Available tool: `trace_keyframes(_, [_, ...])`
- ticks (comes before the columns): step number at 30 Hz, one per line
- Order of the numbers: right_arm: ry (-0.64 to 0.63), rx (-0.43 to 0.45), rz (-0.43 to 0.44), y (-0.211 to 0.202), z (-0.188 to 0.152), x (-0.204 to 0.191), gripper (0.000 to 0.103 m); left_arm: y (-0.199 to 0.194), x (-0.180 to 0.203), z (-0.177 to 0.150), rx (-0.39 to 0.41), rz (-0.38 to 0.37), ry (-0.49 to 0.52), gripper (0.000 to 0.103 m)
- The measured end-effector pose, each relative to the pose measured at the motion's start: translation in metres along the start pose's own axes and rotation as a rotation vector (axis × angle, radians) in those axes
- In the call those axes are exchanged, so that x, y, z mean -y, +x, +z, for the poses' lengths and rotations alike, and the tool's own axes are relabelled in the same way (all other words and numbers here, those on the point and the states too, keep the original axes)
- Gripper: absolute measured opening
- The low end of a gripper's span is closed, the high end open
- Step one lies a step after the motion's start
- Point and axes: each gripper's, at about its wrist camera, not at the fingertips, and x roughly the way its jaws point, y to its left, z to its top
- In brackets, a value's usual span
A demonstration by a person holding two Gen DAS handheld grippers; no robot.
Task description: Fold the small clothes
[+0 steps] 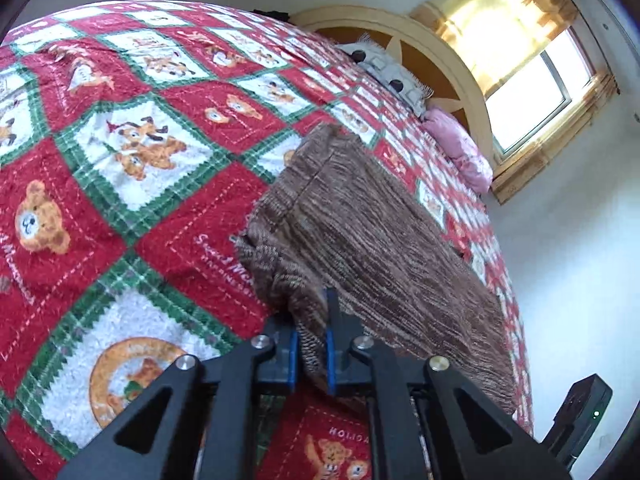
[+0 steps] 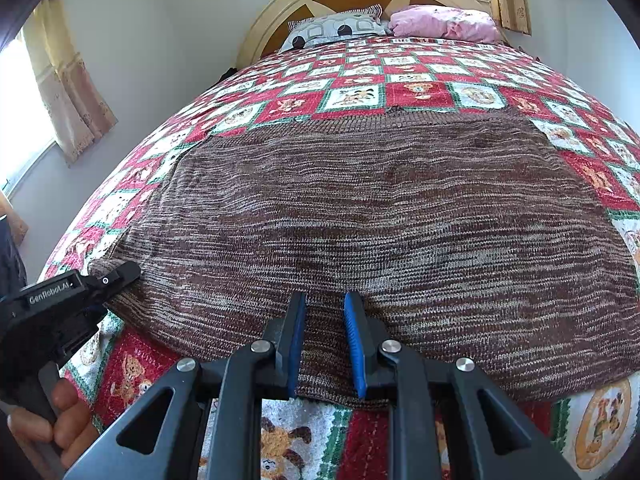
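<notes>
Left claw (image 1: 311,344) pinched brown knit garment (image 2: 380,220) at near corner, likely for fold; right claw (image 2: 325,344) straddled near hem, part-open, ungripped.

You have one brown marled knit sweater (image 2: 380,216), one red, green and white teddy-bear patchwork quilt (image 1: 120,168), two pillows, one grey patterned pillow (image 2: 336,30) and one pink pillow (image 2: 444,22), two black grippers with blue pads, left gripper (image 1: 312,344), right gripper (image 2: 325,344), one arched wooden headboard (image 2: 280,12).
</notes>
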Motion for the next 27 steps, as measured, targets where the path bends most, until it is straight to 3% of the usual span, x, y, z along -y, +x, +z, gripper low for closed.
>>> trace_keyframes(2, [0.008, -0.001, 0.018, -0.001, 0.000, 0.002, 0.023, -0.005, 0.000, 0.000, 0.020, -0.015, 0.006, 0.009])
trace_keyframes(7, [0.058, 0.037, 0.122, -0.021, 0.018, 0.007, 0.025, -0.018, 0.020, -0.004, 0.111, -0.032, 0.158, 0.009])
trace_keyframes(9, [0.034, 0.038, 0.161, -0.026, 0.040, 0.000, 0.048, -0.017, 0.022, -0.003, 0.118, -0.033, 0.170, 0.009])
trace_keyframes(11, [-0.002, 0.033, 0.191, -0.027, 0.065, -0.010, 0.059, -0.015, 0.015, 0.001, 0.112, -0.042, 0.138, 0.009])
trace_keyframes(13, [-0.035, -0.006, 0.250, -0.018, 0.090, -0.023, 0.059, -0.016, 0.005, 0.002, 0.106, -0.062, 0.096, 0.009])
trace_keyframes(15, [-0.074, -0.101, 0.293, 0.004, 0.112, -0.043, 0.059, -0.016, 0.004, 0.001, 0.111, -0.078, 0.094, 0.009])
trace_keyframes(21, [-0.140, -0.275, 0.296, 0.070, 0.144, -0.104, 0.059, -0.021, 0.021, -0.005, 0.154, -0.111, 0.182, 0.008])
trace_keyframes(27, [-0.285, -0.374, 0.251, 0.122, 0.155, -0.168, 0.059, -0.023, 0.020, -0.007, 0.163, -0.141, 0.182, 0.008])
